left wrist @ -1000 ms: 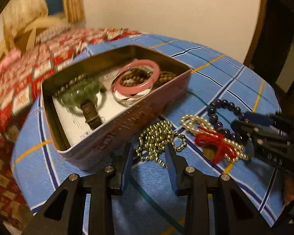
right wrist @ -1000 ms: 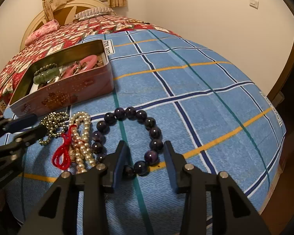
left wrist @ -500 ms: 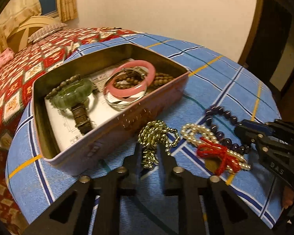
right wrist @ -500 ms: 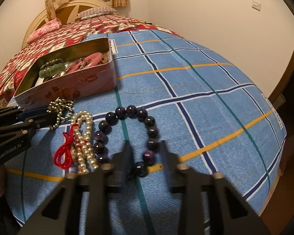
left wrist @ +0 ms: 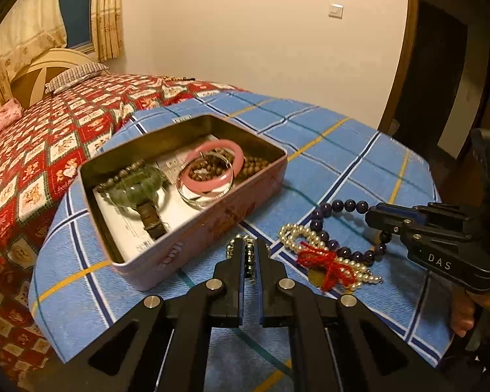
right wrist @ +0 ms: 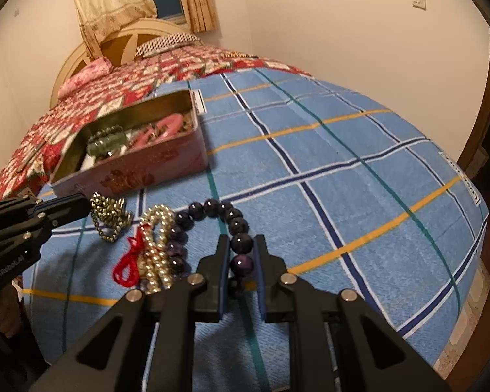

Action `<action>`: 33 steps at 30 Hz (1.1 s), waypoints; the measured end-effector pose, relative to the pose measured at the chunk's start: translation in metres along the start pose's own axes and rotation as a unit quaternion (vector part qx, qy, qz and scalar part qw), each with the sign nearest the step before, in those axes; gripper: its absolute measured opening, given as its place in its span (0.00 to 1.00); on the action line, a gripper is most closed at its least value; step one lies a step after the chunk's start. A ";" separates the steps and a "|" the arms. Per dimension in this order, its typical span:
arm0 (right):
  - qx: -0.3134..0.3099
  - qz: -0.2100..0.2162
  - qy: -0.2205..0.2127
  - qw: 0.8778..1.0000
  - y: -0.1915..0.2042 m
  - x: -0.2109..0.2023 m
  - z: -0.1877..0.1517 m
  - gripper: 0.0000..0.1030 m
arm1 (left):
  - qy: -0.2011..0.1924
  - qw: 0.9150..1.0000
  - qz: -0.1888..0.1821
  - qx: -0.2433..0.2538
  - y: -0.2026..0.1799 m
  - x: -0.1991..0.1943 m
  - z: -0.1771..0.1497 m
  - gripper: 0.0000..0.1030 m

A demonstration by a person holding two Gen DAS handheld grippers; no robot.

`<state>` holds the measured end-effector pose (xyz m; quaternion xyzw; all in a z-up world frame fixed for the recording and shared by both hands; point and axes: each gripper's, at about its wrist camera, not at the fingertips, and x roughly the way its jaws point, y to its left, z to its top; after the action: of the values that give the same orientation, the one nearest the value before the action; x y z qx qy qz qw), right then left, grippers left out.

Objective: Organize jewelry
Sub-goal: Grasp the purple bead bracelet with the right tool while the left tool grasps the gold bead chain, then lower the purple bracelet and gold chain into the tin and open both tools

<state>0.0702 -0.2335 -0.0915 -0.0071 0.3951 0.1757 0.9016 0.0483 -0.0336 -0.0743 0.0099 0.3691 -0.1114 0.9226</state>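
A pink tin box point(left wrist: 192, 241) on the blue checked cloth holds a pink bangle point(left wrist: 212, 170), a green bangle point(left wrist: 137, 189), a watch and brown beads. My left gripper point(left wrist: 249, 254) is shut on a gold bead chain point(left wrist: 250, 261), which also shows in the right wrist view point(right wrist: 109, 215), beside the box's near wall. My right gripper point(right wrist: 241, 251) is shut on the dark purple bead bracelet point(right wrist: 241, 243), seen also in the left wrist view point(left wrist: 343, 205). A pearl strand with a red tassel point(left wrist: 326, 261) lies between them.
The blue checked cloth point(right wrist: 343, 179) covers the foot of a bed with a red patterned quilt point(left wrist: 49, 150). A wall and a dark wooden doorframe point(left wrist: 405, 49) stand behind. The cloth's edge drops off to the right.
Both grippers closed: the left onto the gold chain, the right onto the purple bracelet. Both views have pulled back and tilted up a little.
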 end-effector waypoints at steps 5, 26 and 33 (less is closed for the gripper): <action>-0.002 0.009 -0.024 1.000 0.005 -0.014 0.010 0.16 | -0.020 1.000 0.003 -0.003 0.004 -0.016 0.008 0.04; -0.054 0.030 -0.061 0.996 0.037 -0.020 0.063 0.16 | -0.061 0.997 0.040 -0.023 0.047 -0.046 0.039 0.04; -0.080 0.036 -0.074 0.993 0.055 -0.020 0.086 0.16 | -0.075 0.995 0.056 -0.022 0.065 -0.049 0.055 0.04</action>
<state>0.1016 -0.1753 -0.0112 -0.0522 0.3117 0.2395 0.9180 0.0651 0.0335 -0.0046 0.0019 0.3003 -0.0523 0.9524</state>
